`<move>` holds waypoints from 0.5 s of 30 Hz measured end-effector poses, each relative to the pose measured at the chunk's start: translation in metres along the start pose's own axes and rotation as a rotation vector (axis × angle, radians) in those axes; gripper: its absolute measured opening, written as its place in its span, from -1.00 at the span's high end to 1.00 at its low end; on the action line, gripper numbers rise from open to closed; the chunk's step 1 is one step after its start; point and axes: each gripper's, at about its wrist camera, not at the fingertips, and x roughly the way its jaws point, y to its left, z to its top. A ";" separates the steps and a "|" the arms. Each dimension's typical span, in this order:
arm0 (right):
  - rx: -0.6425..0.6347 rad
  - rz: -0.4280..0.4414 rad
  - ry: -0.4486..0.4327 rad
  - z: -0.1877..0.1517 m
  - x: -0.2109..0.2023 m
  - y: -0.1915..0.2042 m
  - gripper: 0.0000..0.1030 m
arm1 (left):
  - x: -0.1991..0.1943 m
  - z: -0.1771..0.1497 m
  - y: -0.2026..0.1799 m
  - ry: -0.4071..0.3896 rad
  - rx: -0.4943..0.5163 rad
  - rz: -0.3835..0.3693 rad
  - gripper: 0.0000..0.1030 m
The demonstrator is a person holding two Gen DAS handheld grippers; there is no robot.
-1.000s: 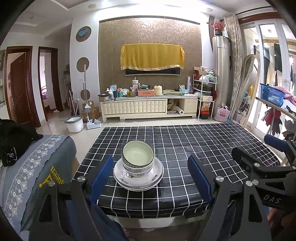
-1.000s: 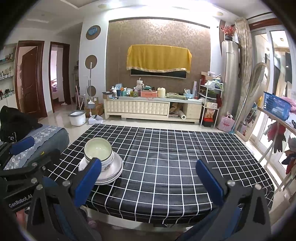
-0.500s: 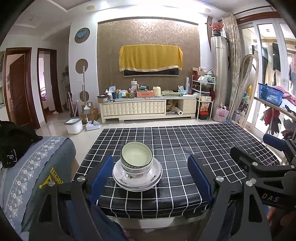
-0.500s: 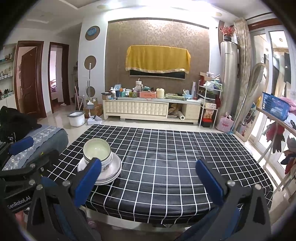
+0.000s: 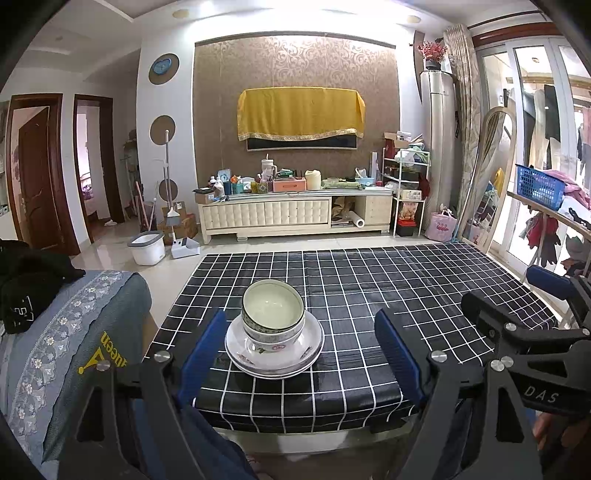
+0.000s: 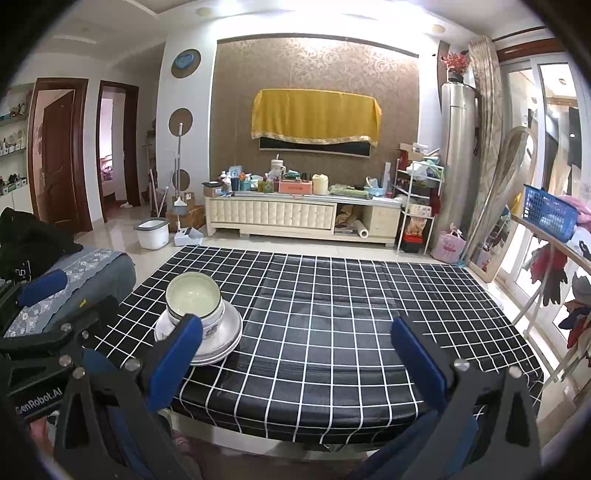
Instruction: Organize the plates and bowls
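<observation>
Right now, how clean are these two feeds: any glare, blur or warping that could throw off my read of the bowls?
Left wrist: sharp; bowls and plates evenly lit, faint sheen on the tablecloth; straight lines bow toward the dark corners. Right wrist: equally sharp; ceiling light blows out; the left finger hides part of the plates.

Checked table [image 5: 369, 288]; stacked dishes [image 5: 274, 332] on it

I am looking into a home living room: a long low cabinet [image 5: 295, 216] cluttered with bottles, what seems to be a wall television under a yellow cloth [image 5: 300, 112], a mop [image 5: 168, 177], wooden doors [image 6: 59, 158] and hanging laundry [image 6: 554, 269].
</observation>
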 end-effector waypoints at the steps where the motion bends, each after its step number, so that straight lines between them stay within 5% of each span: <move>1: 0.000 0.000 0.001 0.000 0.001 0.000 -1.00 | 0.000 0.000 0.000 0.000 0.000 -0.001 -0.57; 15: -0.006 -0.002 0.000 -0.001 -0.002 0.000 -1.00 | 0.000 -0.006 0.000 0.002 -0.012 -0.014 -0.57</move>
